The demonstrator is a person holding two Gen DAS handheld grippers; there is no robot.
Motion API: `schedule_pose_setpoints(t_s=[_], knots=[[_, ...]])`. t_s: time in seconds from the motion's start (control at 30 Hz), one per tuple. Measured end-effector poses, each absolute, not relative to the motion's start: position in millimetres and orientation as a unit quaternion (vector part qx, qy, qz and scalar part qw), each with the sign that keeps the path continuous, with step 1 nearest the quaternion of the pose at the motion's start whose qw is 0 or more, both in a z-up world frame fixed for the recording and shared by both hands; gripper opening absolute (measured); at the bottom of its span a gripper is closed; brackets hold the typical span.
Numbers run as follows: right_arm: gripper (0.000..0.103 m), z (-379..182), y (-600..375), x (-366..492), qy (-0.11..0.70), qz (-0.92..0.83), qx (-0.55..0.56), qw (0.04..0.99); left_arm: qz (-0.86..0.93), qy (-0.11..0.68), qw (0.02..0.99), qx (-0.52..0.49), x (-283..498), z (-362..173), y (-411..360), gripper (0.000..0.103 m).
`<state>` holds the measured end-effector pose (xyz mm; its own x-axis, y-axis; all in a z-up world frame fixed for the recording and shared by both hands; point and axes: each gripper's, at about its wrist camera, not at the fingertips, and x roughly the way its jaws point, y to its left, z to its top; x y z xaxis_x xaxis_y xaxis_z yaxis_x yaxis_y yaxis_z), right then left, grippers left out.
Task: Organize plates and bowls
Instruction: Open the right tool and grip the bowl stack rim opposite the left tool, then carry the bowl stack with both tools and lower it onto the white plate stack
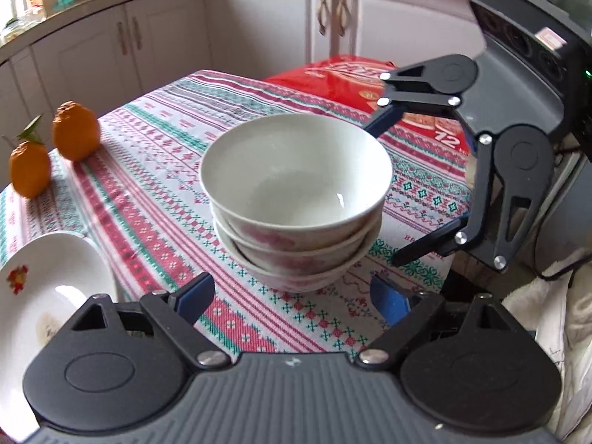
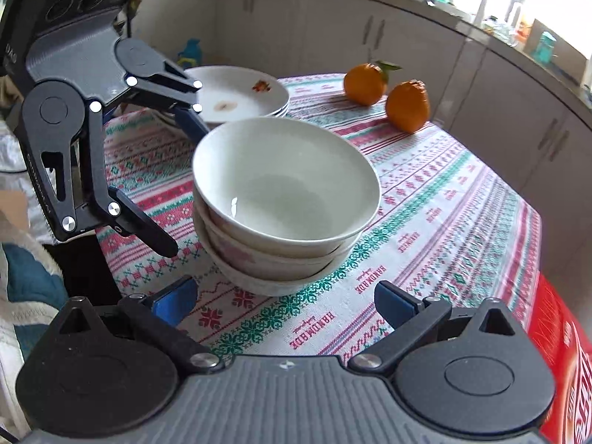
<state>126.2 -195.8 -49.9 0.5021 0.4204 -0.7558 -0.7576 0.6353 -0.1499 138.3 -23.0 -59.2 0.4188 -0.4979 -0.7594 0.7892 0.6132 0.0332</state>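
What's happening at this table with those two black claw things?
A person is tidying dishes with a handheld gripper in each hand. Three bowls sit nested in a stack on the patterned tablecloth, and a stack of plates stands beside two oranges. The left gripper and the right gripper flank the bowls from opposite sides, jaws open, holding nothing. Neither seems to touch the stack.

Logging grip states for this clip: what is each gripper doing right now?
Left gripper: open, holding nothing, bowls ahead.
Right gripper: open, holding nothing.
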Motion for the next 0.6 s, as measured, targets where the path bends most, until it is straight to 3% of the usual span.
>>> schedule_pose_setpoints(t_s=[0.43,0.6], knots=[[0.103,-64,-185,162,0.373,0.416,-0.275,0.782,-0.444,0.391,0.774,0.227,162,-67,-34,0.084],[0.098,-62,-182,166,0.378,0.438,-0.284,0.765,-0.463,0.388,0.761,0.238,163,-66,-36,0.081]])
